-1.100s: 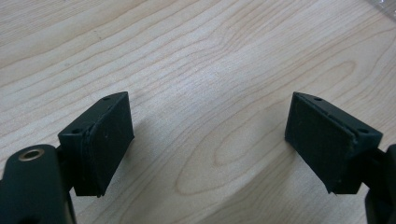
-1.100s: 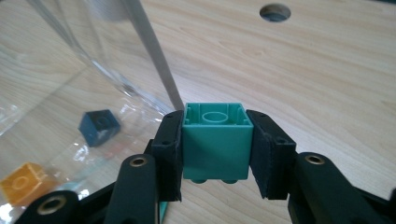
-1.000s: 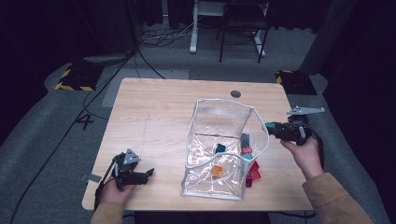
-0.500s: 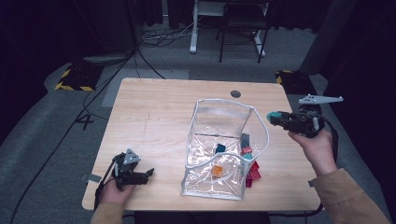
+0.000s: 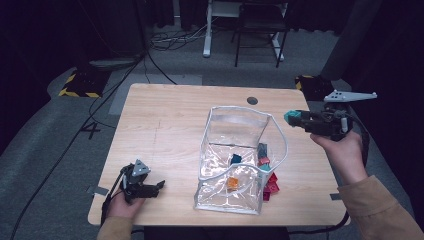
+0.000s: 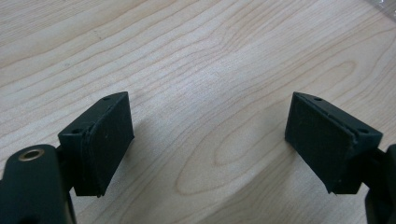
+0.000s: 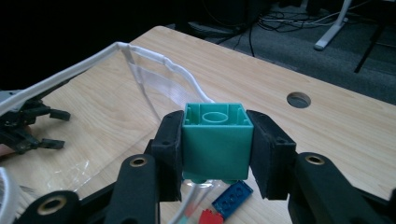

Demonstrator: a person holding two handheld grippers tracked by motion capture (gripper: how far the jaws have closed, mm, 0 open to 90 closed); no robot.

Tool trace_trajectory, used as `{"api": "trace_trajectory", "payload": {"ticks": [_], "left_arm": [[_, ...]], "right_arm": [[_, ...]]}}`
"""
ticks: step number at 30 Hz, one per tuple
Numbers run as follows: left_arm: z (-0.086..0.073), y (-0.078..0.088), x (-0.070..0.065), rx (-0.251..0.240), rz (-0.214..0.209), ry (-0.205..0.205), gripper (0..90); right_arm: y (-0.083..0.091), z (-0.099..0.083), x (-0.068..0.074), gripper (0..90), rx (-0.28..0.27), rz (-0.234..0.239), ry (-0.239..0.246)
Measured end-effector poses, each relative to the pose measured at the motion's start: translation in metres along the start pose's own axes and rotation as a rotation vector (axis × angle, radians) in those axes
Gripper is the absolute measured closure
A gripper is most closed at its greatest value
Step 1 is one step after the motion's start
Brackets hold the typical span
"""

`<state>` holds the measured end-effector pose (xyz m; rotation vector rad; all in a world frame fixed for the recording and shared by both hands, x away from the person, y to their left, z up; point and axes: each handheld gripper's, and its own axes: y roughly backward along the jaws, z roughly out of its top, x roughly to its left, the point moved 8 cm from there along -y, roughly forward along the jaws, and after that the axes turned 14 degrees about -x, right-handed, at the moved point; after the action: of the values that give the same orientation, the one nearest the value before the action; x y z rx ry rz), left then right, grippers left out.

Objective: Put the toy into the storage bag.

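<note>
I have a teal brick (image 7: pixel 217 140) clamped between the pads of my right tool (image 5: pixel 292 118), held level in the air just off the right wall of the clear pouch (image 5: pixel 227 150), whose white-trimmed mouth stands open. The right gripper view shows the brick squarely gripped, its hollow underside facing away from me, with the pouch rim curving off to the left below it. My left tool (image 5: pixel 156 186) lies on the surface (image 5: pixel 165 120) near the front left corner, well apart from the pouch; its jaws stand wide open with nothing but bare wood between them. As I read it, the work is loading bricks into the pouch, and it looks partly done: an orange brick (image 5: pixel 232 182) and a dark teal one (image 5: pixel 236 159) seem to lie inside, though the clear plastic makes inside and outside hard to tell apart. Red bricks (image 5: pixel 271 182) and a blue plate (image 7: pixel 232 199) lie on the wood just beside the pouch's right wall, apparently waiting. What is left for this brick, I judge, is to carry it over the rim and release it, then fetch the loose ones.
</note>
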<state>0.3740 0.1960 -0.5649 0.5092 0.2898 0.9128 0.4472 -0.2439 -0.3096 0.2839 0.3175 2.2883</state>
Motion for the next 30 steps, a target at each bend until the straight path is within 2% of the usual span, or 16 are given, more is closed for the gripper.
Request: {"api": "trace_trajectory", "payload": {"ticks": [8,17,25,30], "left_arm": [[0.000,0.000,0.000,0.000,0.000,0.001,15.6],[0.000,0.000,0.000,0.000,0.000,0.000,15.6],[0.000,0.000,0.000,0.001,0.000,-0.001,15.6],[0.000,0.000,0.000,0.000,0.000,-0.001,15.6]], "right_arm": [[-0.007,0.016,0.021,58.6,-0.014,0.051,0.009],[-0.025,0.030,0.051,58.6,-0.004,0.114,0.049],[-0.043,0.035,0.074,58.6,0.011,0.160,0.067],[-0.055,0.035,0.083,58.6,0.023,0.183,0.065]]}}
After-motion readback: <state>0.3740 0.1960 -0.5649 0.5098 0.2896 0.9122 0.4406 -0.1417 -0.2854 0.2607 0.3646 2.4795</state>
